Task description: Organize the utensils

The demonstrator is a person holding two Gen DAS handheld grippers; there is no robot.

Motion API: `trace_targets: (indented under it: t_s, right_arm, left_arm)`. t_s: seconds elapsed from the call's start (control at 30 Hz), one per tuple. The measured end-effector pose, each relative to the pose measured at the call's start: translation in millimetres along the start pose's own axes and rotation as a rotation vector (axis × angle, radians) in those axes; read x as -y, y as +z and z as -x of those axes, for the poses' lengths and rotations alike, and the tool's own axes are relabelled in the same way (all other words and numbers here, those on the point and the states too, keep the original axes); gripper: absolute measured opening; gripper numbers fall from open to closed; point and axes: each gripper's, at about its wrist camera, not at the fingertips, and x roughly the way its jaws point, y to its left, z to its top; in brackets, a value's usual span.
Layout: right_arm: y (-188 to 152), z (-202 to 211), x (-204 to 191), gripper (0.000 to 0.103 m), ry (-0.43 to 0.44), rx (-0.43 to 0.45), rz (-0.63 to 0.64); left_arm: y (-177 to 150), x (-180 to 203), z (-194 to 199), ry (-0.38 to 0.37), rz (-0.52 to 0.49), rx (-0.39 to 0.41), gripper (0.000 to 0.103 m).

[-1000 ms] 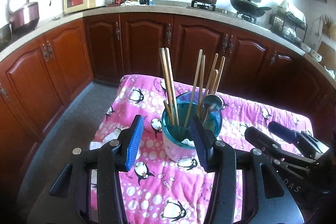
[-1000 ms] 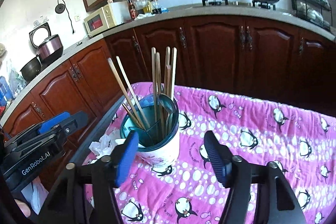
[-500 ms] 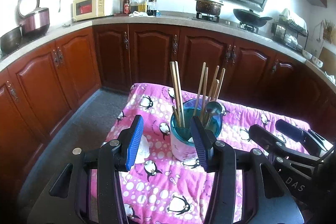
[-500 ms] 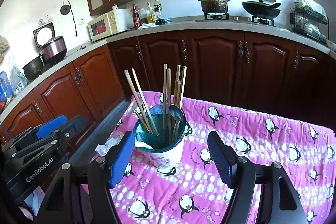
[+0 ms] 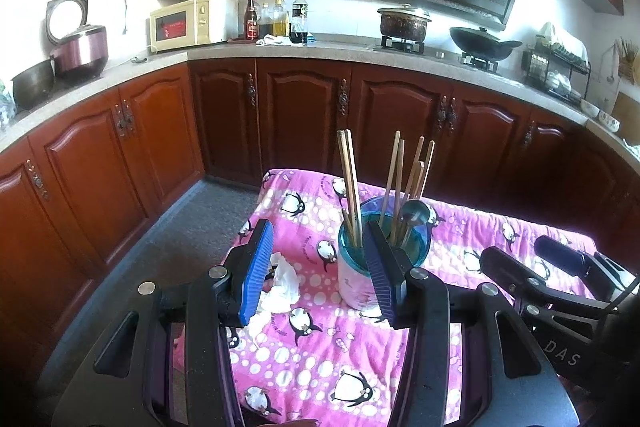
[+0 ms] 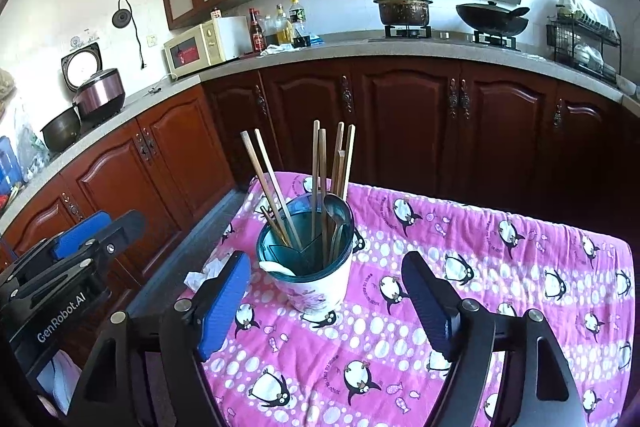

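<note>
The right gripper (image 6: 326, 301) has its jaws opening, and nothing is pressed between them: the two blue pads stand wide apart with only the pink penguin cloth (image 6: 500, 267) and the base of the utensil holder (image 6: 316, 283) showing in the gap. In the right wrist view the holder lies at twelve o'clock from the jaws, just ahead of them and a little toward the left pad, not touching either one.

The left gripper (image 5: 318, 269) is also open and empty. In its own view the holder (image 5: 356, 279) sits at about one o'clock, partly hidden behind the right-hand pad, so it lies off that gripper's centre line. A crumpled white tissue (image 5: 282, 283) lies on the cloth between its pads, nearer the left one, at roughly eleven o'clock.

The holder stands upright on the cloth-covered worktop, a white cup with a teal divided insert. Wooden chopsticks (image 6: 320, 183) stand in it with their long axes near vertical; one pair (image 6: 272, 187) leans toward ten o'clock. A metal spoon (image 6: 334, 211) rests bowl-up against the far rim, and a white spoon (image 6: 276, 267) lies low at the near rim.

By my reading the utensils are already gathered in the holder and little remains on the cloth but the tissue. Should the holder need handling, the right gripper looks the better placed, being squarely lined up with it; the left one would suit the tissue.
</note>
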Motion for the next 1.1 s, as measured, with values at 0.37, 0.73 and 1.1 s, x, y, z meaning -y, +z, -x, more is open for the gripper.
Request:
trace_targets:
  t_s: [0.37, 0.73, 1.1]
  right_arm:
    - [-2.6, 0.7, 1.0, 0.077, -0.005, -0.009, -0.005]
    - [-2.9, -1.5, -0.6, 0.077, -0.012, -0.021, 0.001]
    - [-4.8, -7.2, -1.4, 0.077, -0.015, -0.038, 0.012]
  left_arm:
    - [-1.2, -1.4, 2.5, 0.004, -0.004, 0.004, 0.046]
    - [-3.0, -0.8, 3.3, 0.014, -0.017, 0.006, 0.046]
    - [-4.9, -1.2, -3.4, 0.016, -0.015, -0.002, 0.046]
